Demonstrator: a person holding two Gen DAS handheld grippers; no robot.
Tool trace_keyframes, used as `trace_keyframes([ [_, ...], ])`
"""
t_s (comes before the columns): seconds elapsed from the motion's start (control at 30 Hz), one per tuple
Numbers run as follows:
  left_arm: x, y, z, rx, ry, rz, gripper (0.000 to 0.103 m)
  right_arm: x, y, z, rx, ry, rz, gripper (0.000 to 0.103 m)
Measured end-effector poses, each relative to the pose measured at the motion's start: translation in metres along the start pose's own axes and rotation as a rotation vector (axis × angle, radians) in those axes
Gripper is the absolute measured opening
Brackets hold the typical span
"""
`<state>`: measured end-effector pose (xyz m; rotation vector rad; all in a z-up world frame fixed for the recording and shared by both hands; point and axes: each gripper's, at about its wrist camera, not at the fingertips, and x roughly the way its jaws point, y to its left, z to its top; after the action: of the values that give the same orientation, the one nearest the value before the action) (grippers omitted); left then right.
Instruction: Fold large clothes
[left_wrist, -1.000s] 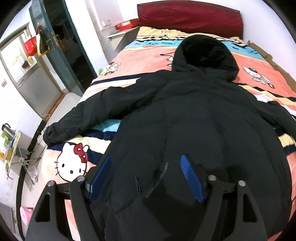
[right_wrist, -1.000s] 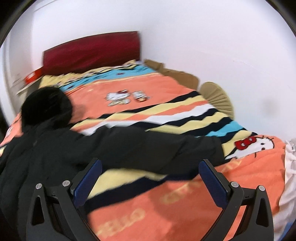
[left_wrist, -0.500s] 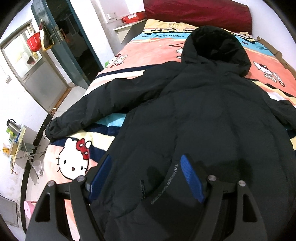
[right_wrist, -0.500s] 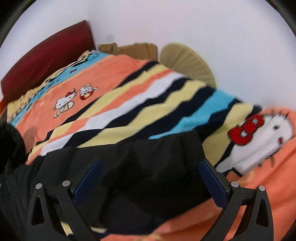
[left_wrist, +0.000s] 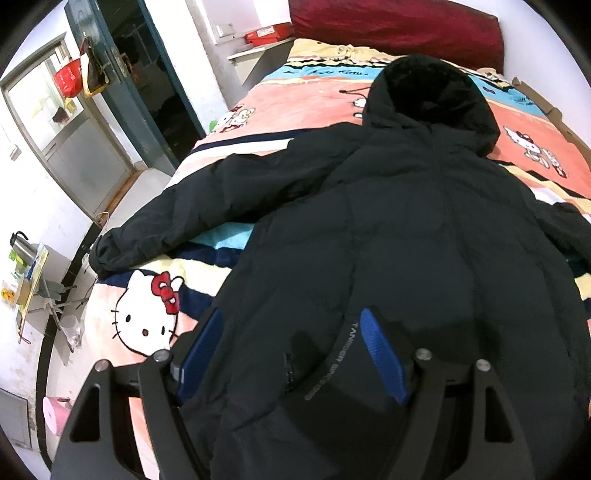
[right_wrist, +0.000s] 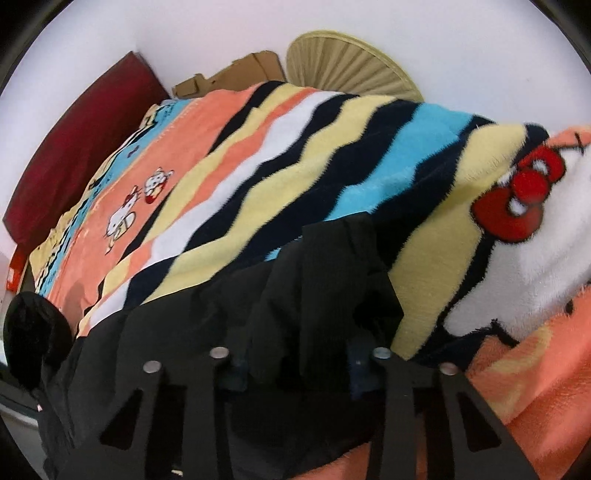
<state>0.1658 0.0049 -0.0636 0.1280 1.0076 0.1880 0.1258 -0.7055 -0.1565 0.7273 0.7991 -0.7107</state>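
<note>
A large black hooded puffer jacket (left_wrist: 406, 236) lies spread on the bed, hood toward the headboard, left sleeve (left_wrist: 192, 218) stretched toward the bed's left edge. My left gripper (left_wrist: 291, 350) is open, its blue pads straddling the jacket's lower hem area near a grey logo strip. In the right wrist view the jacket's right sleeve (right_wrist: 325, 280) lies bunched between the fingers of my right gripper (right_wrist: 299, 373). The jaws have closed in on the sleeve cuff, and the pads are mostly hidden by the black fabric.
The bed carries a striped cartoon-cat blanket (left_wrist: 155, 314), also seen in the right wrist view (right_wrist: 332, 155). A dark red headboard (left_wrist: 395, 18), a doorway (left_wrist: 147, 85) and small items on the floor at the left. Cardboard (right_wrist: 236, 74) and a straw fan (right_wrist: 347, 70) lean on the right wall.
My right gripper moved down onto the right sleeve's cuff and its jaws closed from wide open onto the fabric. My left gripper stayed open over the hem with little movement.
</note>
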Motion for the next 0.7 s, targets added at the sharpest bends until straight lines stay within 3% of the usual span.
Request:
trace_keyframes([
  [0.1,-0.005,0.007,-0.001,-0.02,-0.017,-0.013,0.076,-0.009,0.01,-0.001,-0.031,-0.015,0.03,0.021],
  [0.37,-0.007,0.022,-0.007,-0.051,-0.027,-0.056,0.076,-0.056,0.036,0.005,-0.056,-0.105,0.253,0.015],
  [0.5,-0.01,0.032,-0.009,-0.072,-0.045,-0.074,0.076,-0.083,0.064,0.006,-0.118,-0.13,0.33,0.014],
  [0.7,-0.028,0.054,-0.012,-0.087,-0.149,-0.084,0.076,-0.128,0.131,-0.01,-0.257,-0.163,0.408,0.014],
])
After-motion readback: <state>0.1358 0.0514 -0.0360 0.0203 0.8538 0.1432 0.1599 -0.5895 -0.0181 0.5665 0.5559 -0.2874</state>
